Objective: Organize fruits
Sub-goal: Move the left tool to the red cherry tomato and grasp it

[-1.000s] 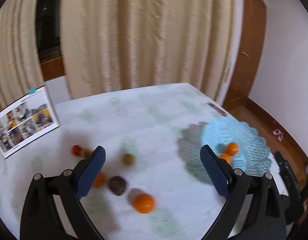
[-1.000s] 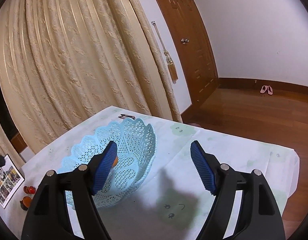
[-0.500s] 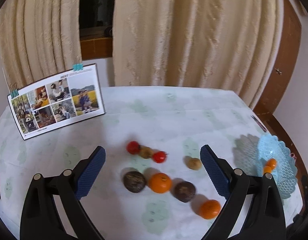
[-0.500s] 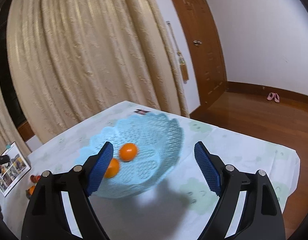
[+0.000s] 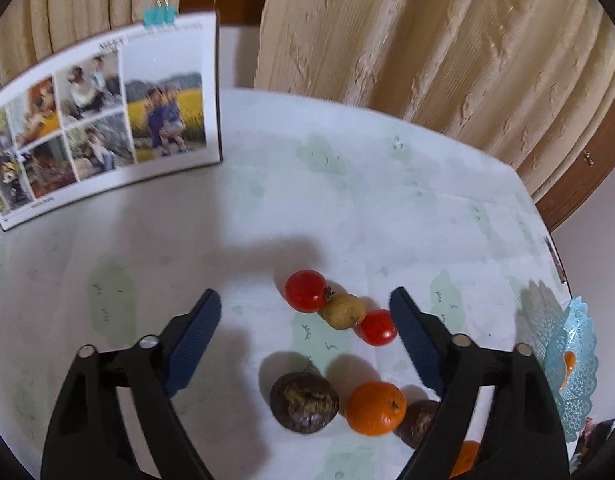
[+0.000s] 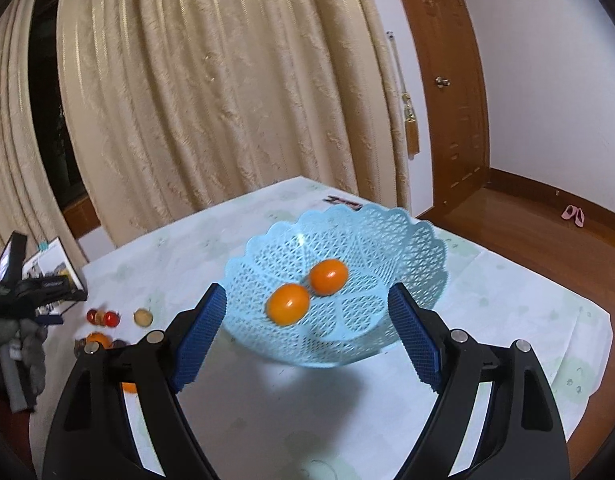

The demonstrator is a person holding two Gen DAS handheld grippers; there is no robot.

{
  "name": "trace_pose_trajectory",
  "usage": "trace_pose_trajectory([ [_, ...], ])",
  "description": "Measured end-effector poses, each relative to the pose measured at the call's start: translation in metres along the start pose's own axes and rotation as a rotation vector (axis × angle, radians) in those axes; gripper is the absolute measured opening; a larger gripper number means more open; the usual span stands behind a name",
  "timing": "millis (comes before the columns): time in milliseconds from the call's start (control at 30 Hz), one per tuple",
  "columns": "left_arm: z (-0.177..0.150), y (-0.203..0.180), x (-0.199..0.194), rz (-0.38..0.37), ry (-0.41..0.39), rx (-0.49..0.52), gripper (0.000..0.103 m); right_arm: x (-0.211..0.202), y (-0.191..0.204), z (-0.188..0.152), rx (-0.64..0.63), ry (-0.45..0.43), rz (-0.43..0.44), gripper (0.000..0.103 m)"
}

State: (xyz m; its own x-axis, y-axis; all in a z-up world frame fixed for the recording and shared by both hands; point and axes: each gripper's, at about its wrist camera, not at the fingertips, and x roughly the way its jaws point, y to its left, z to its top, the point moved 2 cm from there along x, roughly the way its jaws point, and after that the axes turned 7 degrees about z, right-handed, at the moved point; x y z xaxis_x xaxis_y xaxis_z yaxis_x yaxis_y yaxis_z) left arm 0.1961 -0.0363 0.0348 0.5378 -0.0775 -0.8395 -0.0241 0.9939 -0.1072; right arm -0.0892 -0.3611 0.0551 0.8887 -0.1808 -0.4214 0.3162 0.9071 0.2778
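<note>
Since a second ago you've swung your left gripper (image 5: 305, 312) away from the basket side and down over the loose fruit, so the photo calendar (image 5: 103, 120) now fills the upper left of its view and the fruit sits right between the fingers (image 5: 195, 332). Those fingers are closing in but aren't pressing on anything, nothing's grasped. Between them on the bench (image 5: 267, 208) you've got a red tomato (image 5: 305, 291) touching a small tan fruit (image 5: 342, 311), which touches a second red tomato (image 5: 376, 327) just beside the right-hand finger. Nearer to you there's a dark wrinkly fruit (image 5: 303, 402), then an orange (image 5: 375, 408), then another dark fruit (image 5: 419, 422) half hidden behind the finger, and a bit of a second orange (image 5: 465, 456) peeking out lower down. Over at the far right edge you can just see the blue basket (image 5: 575, 364). Your right gripper (image 6: 307, 308) has drifted too, and the lacy blue basket now sits centred ahead of it, with two orange fruits (image 6: 288, 304) lying inside, touching or nearly so. Its fingers are released and spread wide, holding nothing. Off to the left in that view the loose fruit is a small blurry cluster on the bench beside your left gripper.
</note>
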Motion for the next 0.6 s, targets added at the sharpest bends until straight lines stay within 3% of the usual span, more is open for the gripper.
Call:
trace_pose_trajectory([
  [167, 0.001, -0.004, 0.023, -0.007, 0.067, -0.015, 0.070, 0.004, 0.017, -0.006, -0.046, 0.024, 0.010, 0.084],
  [600, 0.008, -0.004, 0.042, -0.031, 0.082, -0.033, 0.050, 0.016, 0.053, -0.020, -0.128, 0.083, 0.055, 0.084],
])
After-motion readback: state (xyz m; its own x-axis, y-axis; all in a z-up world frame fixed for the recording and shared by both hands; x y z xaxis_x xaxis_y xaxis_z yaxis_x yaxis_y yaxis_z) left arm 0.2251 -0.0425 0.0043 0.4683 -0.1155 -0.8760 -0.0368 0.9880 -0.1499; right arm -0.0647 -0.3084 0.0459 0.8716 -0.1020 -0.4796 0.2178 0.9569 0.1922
